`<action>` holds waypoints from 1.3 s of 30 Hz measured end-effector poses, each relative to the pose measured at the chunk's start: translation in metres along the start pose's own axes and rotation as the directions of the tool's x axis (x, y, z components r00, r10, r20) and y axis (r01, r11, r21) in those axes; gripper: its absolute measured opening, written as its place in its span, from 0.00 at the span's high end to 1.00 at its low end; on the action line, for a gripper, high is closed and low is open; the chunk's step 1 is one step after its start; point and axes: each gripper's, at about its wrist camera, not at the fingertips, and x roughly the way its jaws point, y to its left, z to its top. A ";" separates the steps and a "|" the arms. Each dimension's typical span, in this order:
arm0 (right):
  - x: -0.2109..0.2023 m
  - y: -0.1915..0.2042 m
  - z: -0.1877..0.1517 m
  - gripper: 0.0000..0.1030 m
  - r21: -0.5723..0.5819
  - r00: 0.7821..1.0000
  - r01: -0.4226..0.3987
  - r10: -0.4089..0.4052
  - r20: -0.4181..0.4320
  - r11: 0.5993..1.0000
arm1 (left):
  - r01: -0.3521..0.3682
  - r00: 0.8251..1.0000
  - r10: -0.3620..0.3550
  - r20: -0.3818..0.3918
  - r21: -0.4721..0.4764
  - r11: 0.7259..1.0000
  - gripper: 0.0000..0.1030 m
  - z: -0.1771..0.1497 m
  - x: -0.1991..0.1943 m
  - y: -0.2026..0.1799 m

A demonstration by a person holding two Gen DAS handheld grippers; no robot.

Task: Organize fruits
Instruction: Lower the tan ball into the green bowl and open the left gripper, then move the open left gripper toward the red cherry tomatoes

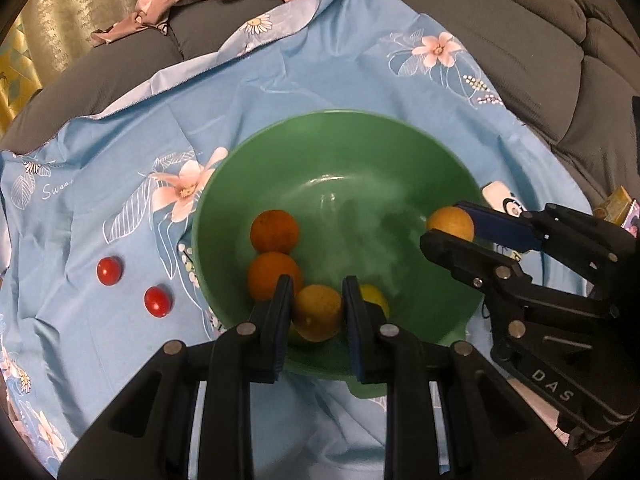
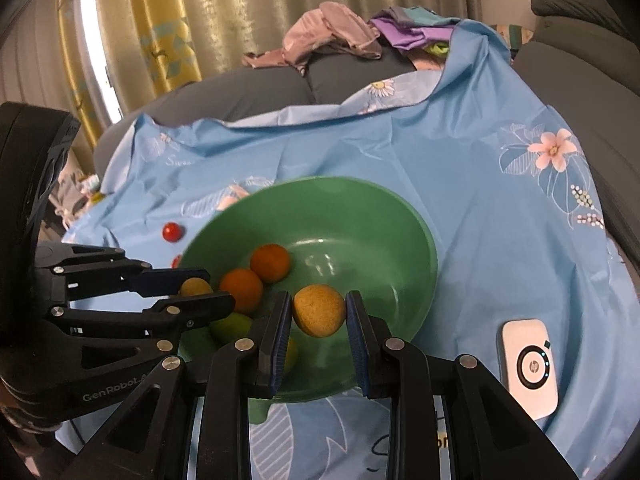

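A green bowl sits on a blue flowered cloth. It holds two oranges, and a yellow-green fruit lies at its near side. My left gripper is shut on a yellow-orange fruit over the bowl's near side. My right gripper is shut on another yellow-orange fruit above the bowl's right rim. Two small red tomatoes lie on the cloth left of the bowl.
A white pocket device lies on the cloth right of the bowl. Grey sofa cushions surround the cloth, with a heap of clothes behind. A curtain hangs at the back.
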 end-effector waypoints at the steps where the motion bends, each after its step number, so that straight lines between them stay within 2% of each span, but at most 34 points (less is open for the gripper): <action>1: 0.001 0.001 0.000 0.71 -0.005 1.000 0.005 -0.005 -0.005 1.000 | -0.002 1.000 0.002 -0.004 0.000 1.000 0.76 0.000 0.002 0.001; 17: 0.008 0.003 0.000 0.71 -0.001 0.998 0.042 -0.042 -0.045 0.999 | -0.021 1.000 0.021 -0.021 -0.008 1.000 0.75 -0.002 0.009 0.005; 19: 0.007 0.003 0.000 0.71 0.003 0.998 0.047 -0.047 -0.044 0.999 | -0.030 0.999 0.030 -0.012 -0.006 1.000 0.70 -0.003 0.006 0.005; 24: 0.001 0.004 0.000 0.71 0.013 0.998 0.056 -0.055 -0.036 0.998 | -0.043 0.999 0.043 0.008 -0.027 0.999 0.48 -0.006 -0.005 0.010; 26: -0.003 0.005 -0.001 0.71 0.012 0.998 0.061 -0.060 -0.034 0.998 | -0.055 0.998 0.055 0.018 -0.038 0.998 0.42 -0.008 -0.011 0.012; 30: -0.013 0.010 -0.001 0.65 0.006 0.997 0.069 -0.069 -0.023 0.998 | -0.070 0.997 0.073 0.036 -0.071 0.995 0.30 -0.017 -0.027 0.018; 39: -0.037 0.034 -0.001 0.65 -0.024 0.998 0.059 -0.059 0.014 0.998 | -0.103 0.992 0.113 0.059 -0.151 0.983 0.23 -0.053 -0.064 0.042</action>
